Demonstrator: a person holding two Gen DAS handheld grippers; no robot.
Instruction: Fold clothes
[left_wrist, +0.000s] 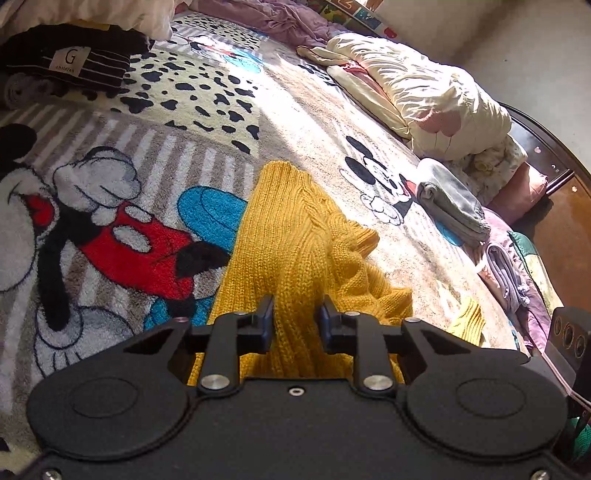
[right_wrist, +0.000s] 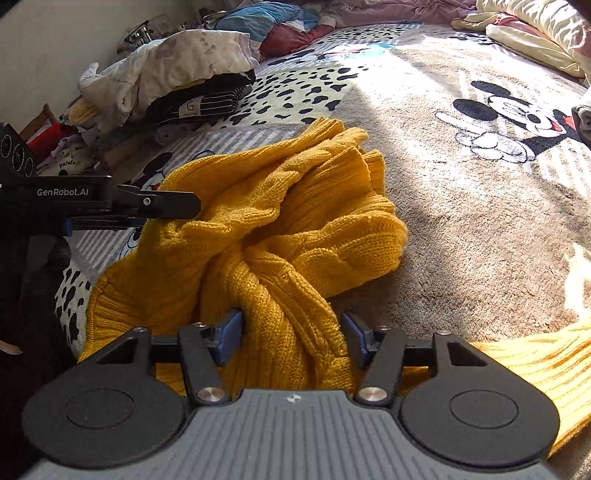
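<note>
A mustard-yellow cable-knit sweater (left_wrist: 291, 236) lies bunched on a Mickey Mouse blanket (left_wrist: 155, 155) over the bed. My left gripper (left_wrist: 296, 317) is shut on a fold of the sweater, with knit fabric pinched between its blue pads. In the right wrist view the sweater (right_wrist: 288, 229) is crumpled in a heap, and my right gripper (right_wrist: 291, 332) holds a thick bunch of it between its pads. The left gripper (right_wrist: 177, 208) also shows there at the left, gripping the sweater's edge.
A folded black striped garment (left_wrist: 70, 62) lies at the back left. A cream duvet (left_wrist: 424, 92) and a folded grey garment (left_wrist: 450, 201) sit at the right edge. A pile of loose clothes (right_wrist: 177, 70) lies at the back left in the right wrist view.
</note>
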